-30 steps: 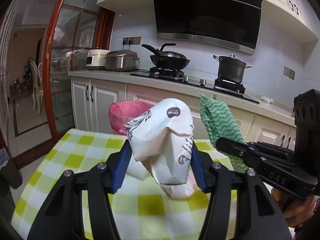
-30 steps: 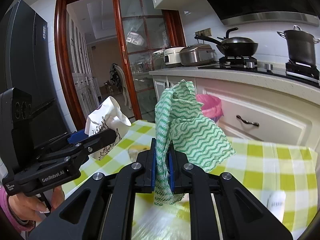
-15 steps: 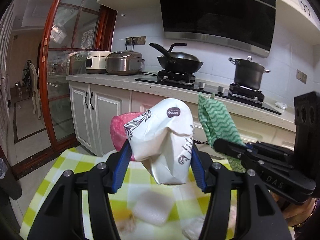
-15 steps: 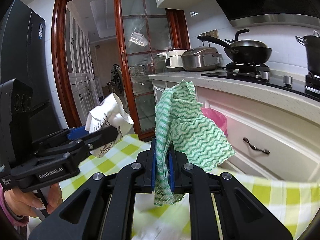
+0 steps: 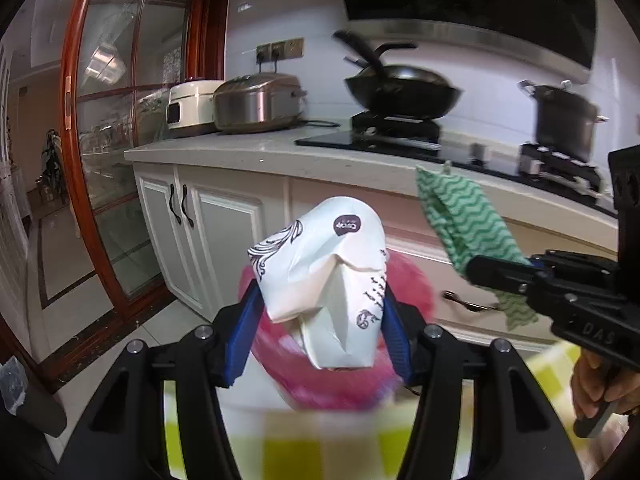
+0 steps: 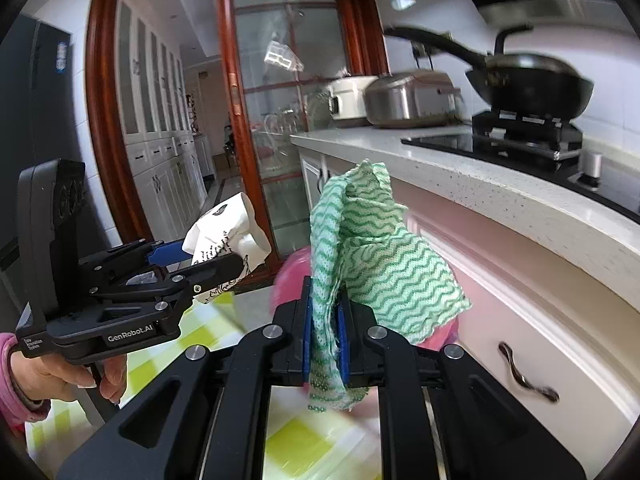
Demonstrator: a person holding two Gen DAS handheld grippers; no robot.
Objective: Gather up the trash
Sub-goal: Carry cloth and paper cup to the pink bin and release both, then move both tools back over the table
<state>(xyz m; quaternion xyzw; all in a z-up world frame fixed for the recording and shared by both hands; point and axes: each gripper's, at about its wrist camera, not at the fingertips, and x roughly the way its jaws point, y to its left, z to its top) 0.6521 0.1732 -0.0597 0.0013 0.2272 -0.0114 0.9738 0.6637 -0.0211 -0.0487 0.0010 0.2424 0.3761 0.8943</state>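
Crumpled white paper cup (image 5: 326,286) is clamped in the left gripper (image 5: 320,320); green wavy cloth (image 6: 368,268) pinched in the right gripper (image 6: 325,340); both have been carried off the checked table (image 6: 296,440) toward the pink-lined bin (image 5: 408,280), so dropping looks close.

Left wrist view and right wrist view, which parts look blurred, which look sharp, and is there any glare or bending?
Left wrist view: crumpled white printed paper bag sharp, pink bin liner and yellow-green checked tablecloth smeared, black wok soft, red door frame bowed by the fisheye. Right wrist view: green wavy-striped cloth crisp, tablecloth streaked, glare on the glass door.
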